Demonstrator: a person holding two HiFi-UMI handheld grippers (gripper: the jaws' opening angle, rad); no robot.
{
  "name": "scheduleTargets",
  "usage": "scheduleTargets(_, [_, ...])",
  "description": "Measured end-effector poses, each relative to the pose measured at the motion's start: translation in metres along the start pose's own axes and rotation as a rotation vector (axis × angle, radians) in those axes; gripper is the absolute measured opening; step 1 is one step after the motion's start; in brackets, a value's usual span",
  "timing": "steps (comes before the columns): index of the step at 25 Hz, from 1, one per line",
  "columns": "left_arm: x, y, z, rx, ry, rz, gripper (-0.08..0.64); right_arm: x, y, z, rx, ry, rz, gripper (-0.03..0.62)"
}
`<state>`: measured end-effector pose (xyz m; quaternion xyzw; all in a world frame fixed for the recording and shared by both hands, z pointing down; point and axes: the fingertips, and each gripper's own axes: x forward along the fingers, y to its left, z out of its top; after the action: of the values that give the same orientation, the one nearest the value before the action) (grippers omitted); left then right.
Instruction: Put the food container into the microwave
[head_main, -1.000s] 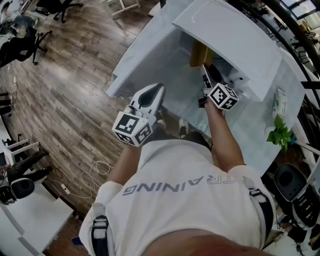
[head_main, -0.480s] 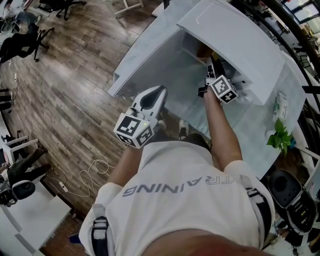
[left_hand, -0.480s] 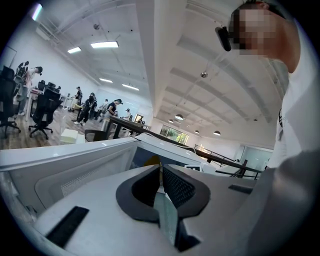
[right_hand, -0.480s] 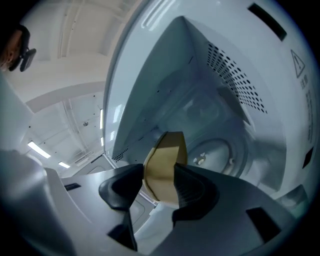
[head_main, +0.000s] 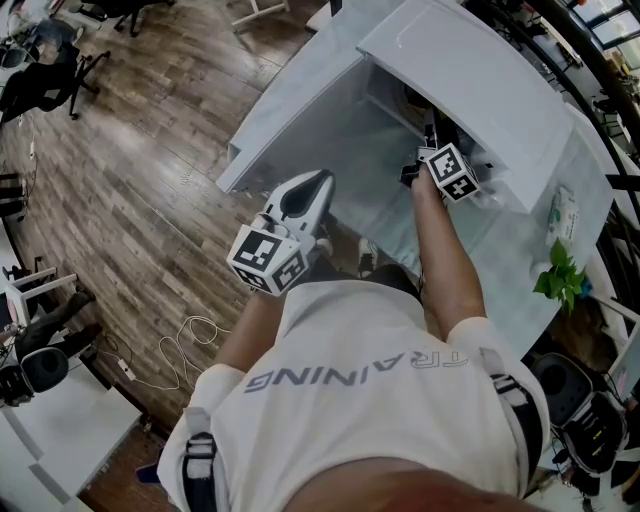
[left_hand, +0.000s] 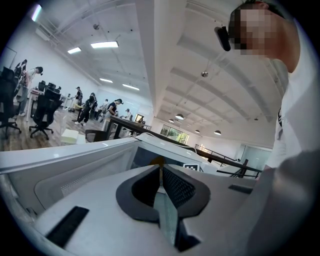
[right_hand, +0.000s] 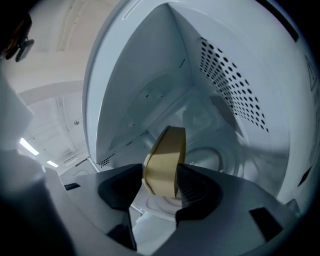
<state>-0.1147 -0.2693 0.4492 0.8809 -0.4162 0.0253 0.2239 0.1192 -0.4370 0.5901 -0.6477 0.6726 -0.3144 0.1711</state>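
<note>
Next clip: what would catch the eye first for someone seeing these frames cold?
The tan food container, clamped in the right gripper, is already inside the white microwave cavity. In the head view the microwave door stands wide open toward the wooden floor. The left gripper is held outside, shut and empty.

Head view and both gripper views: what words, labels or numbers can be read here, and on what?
"TRAINING": on the back of the person's white shirt, upside down in the head view.
Left marker cube and right marker cube: square patterns only, no letters.
White packet on the counter: print too small to read.
Microwave and food container: no text shows.
</note>
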Motion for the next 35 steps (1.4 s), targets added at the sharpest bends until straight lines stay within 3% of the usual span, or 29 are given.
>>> scheduleTargets(10, [0.001, 0.000, -0.001, -0.002, 0.002, -0.002, 0.046, 0.005, -0.002, -0.007, -0.035, 0.045, -0.026, 0.263])
scheduleTargets(18, [-0.003, -0.001, 0.003, 0.001, -0.020, 0.003, 0.046, 0.004, 0.003, -0.041, -0.208, 0.239, -0.029, 0.287])
scheduleTargets(22, [-0.006, -0.003, 0.002, -0.005, -0.022, 0.002, 0.046, -0.001, 0.008, -0.051, -0.232, 0.305, -0.010, 0.284])
scheduleTargets(25, [-0.008, -0.007, 0.003, -0.009, -0.032, -0.003, 0.046, -0.007, 0.014, -0.053, -0.233, 0.324, 0.016, 0.195])
scheduleTargets(30, [-0.010, -0.011, 0.006, -0.006, -0.050, -0.001, 0.046, -0.026, 0.035, -0.043, -0.341, 0.324, 0.068, 0.082])
scheduleTargets(35, [-0.011, -0.016, 0.012, 0.006, -0.075, 0.006, 0.046, -0.057, 0.074, -0.021, -0.410, 0.281, 0.190, 0.033])
